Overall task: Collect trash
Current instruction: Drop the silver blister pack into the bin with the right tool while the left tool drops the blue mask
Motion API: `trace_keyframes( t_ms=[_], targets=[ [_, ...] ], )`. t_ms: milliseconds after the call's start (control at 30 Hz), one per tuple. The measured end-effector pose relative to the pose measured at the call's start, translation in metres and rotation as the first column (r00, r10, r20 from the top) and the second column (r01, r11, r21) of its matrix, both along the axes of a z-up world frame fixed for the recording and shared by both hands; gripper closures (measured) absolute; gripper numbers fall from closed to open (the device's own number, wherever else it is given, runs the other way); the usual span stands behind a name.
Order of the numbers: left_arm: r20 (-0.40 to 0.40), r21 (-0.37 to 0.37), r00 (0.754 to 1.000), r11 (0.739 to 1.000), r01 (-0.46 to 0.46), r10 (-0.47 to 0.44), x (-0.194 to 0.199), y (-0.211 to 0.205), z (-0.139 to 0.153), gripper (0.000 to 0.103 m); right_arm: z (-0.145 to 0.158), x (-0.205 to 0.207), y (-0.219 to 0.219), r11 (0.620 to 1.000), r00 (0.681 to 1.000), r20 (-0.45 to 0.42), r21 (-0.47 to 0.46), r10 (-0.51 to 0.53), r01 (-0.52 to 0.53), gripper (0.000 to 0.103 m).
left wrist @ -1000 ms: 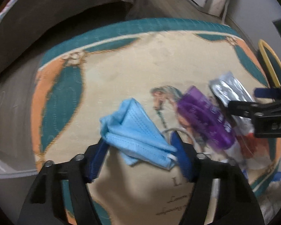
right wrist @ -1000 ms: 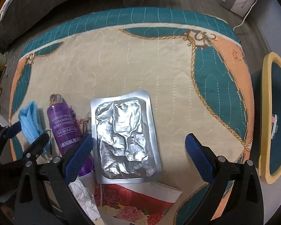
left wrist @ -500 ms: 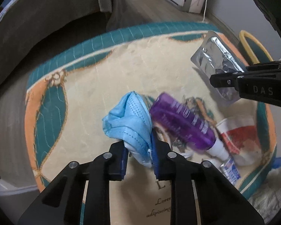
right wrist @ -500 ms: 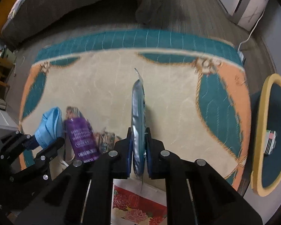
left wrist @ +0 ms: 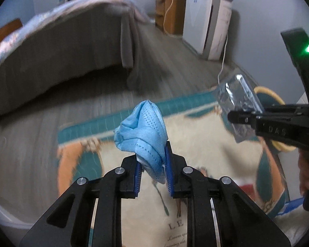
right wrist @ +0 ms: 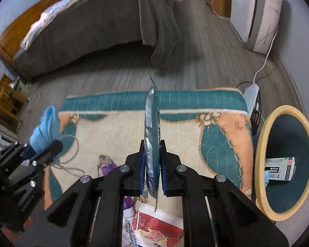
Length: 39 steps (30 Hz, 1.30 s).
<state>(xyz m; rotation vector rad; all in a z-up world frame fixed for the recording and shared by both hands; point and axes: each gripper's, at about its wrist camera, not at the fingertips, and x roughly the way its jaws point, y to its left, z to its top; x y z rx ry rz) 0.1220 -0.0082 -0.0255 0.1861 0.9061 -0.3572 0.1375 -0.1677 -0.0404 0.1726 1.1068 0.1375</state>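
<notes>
My left gripper (left wrist: 152,156) is shut on a crumpled blue face mask (left wrist: 143,129), held up above the patterned rug (left wrist: 206,144). In the right wrist view that mask (right wrist: 45,129) shows at the left, its ear loops hanging down. My right gripper (right wrist: 152,156) is shut on a silver foil blister pack (right wrist: 151,127), seen edge-on and upright between the blue pads. The same foil pack (left wrist: 239,103) appears at the right of the left wrist view. A purple bottle (right wrist: 108,167) and a red flowered wrapper (right wrist: 156,226) lie on the rug below.
A round bin with a yellow rim (right wrist: 259,164) stands right of the rug and holds a white box (right wrist: 280,168). A grey-covered bed (right wrist: 88,24) fills the back. A white appliance (right wrist: 255,14), its cable and a power strip (right wrist: 251,96) sit at the far right.
Both grippers closed, the left on the mask and the right on the foil pack, and both lifted off the rug. The views tilted up, bringing the bed and the room into sight.
</notes>
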Motion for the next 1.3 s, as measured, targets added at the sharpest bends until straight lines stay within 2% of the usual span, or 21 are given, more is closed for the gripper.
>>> trace_keyframes(
  t_ms=[200,433,767,1033,1300],
  targets=[
    [0.073,-0.019,0.997,1.0,0.013,-0.011,-0.006,-0.01,0.03,0.082,0.033,-0.018,-0.021,1.0,0.998,0.067,0.009,-0.013,0.012,0.091],
    [0.088,-0.01,0.996,1.0,0.025,-0.024,-0.02,-0.029,0.039,0.082,0.046,-0.04,-0.036,1.0,0.995,0.101,-0.008,-0.006,0.007,0.091],
    [0.073,0.016,0.992,0.994,0.106,-0.106,-0.041,-0.08,0.031,0.082,0.058,-0.072,-0.081,0.998,0.991,0.13,-0.041,-0.033,0.039,0.091],
    [0.032,0.037,0.983,0.983,0.181,-0.182,-0.059,-0.134,0.015,0.082,0.068,-0.093,-0.132,0.994,0.983,0.151,-0.014,-0.102,0.106,0.091],
    [0.03,0.055,0.967,0.967,0.251,-0.252,-0.075,-0.181,0.009,0.082,0.058,-0.103,-0.178,0.986,0.979,0.12,-0.01,-0.164,0.166,0.091]
  ],
)
